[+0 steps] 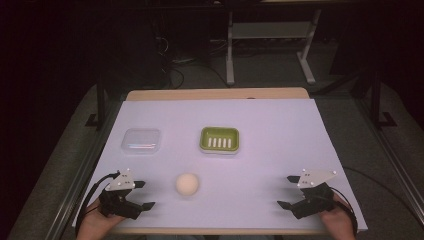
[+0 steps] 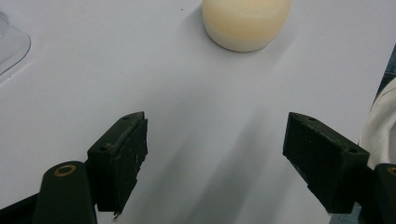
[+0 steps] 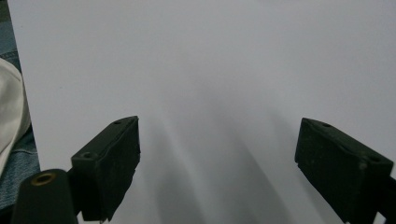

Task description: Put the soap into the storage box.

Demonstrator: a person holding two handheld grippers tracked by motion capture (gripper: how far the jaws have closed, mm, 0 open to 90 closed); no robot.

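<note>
A round cream-coloured soap [image 1: 187, 184] lies on the white sheet near the front, left of centre; its lower half shows at the top of the left gripper view [image 2: 245, 23]. Farther back stands a green soap dish [image 1: 219, 139] with a slotted white insert. My left gripper [image 1: 144, 194] rests at the front left, open and holding nothing, with the soap just to its right. In its own view the left gripper [image 2: 215, 154] has jaws wide apart. My right gripper [image 1: 287, 191] sits at the front right, open over bare sheet, also wide in its own view [image 3: 217, 163].
A clear plastic lid or box [image 1: 141, 140] lies at the back left, its corner in the left gripper view [image 2: 11, 42]. The white sheet [image 1: 280, 130] covers a wooden table. Desk legs and cables stand on the dark floor behind.
</note>
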